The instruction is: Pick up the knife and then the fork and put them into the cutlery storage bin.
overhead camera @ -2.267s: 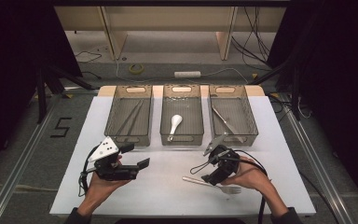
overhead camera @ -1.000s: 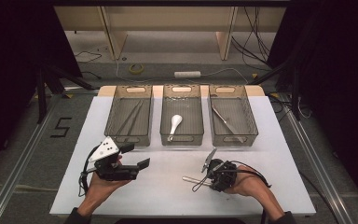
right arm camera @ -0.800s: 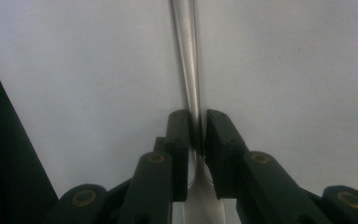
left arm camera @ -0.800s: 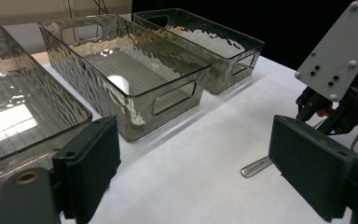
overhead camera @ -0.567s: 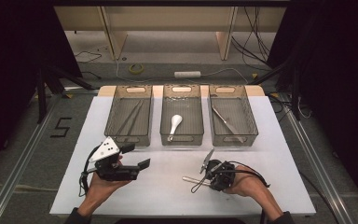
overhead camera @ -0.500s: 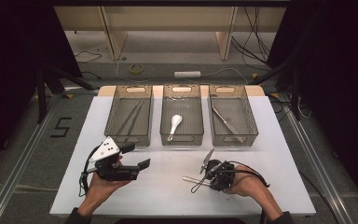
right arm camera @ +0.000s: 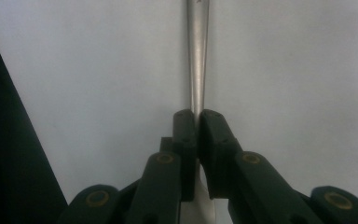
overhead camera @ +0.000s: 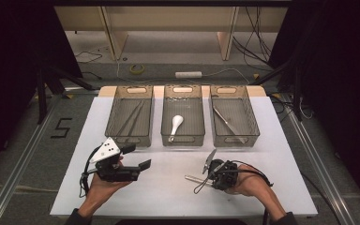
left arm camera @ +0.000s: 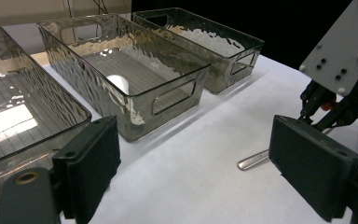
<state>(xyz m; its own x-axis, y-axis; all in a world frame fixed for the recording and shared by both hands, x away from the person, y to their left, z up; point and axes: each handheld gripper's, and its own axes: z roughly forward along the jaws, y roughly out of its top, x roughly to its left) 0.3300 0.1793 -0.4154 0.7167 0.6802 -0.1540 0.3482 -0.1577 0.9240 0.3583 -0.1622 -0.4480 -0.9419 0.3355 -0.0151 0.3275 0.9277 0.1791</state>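
A metal utensil [overhead camera: 191, 177] lies on the white table, its handle pointing left. My right gripper [overhead camera: 207, 180] is down over it at the front right, shut on the handle. In the right gripper view the black pads [right arm camera: 186, 126] pinch the steel shaft of the utensil [right arm camera: 198, 56], which runs straight up the picture. My left gripper [overhead camera: 137, 156] is held above the table at the front left, open with nothing between its pads [left arm camera: 312, 172]. From the left gripper view the utensil's tip [left arm camera: 251, 161] shows on the table beside the right gripper [left arm camera: 328, 100].
Three clear bins stand in a row at the back: the left bin [overhead camera: 115, 115] holds thin metal sticks, the middle bin [overhead camera: 183, 140] a white spoon [overhead camera: 176, 125], the right bin [overhead camera: 253, 129] a long metal piece [overhead camera: 227, 124]. White table top lies between the bins and my hands.
The right gripper came down toward the near edge onto the utensil and its jaws shut on the handle. The left gripper has not moved.
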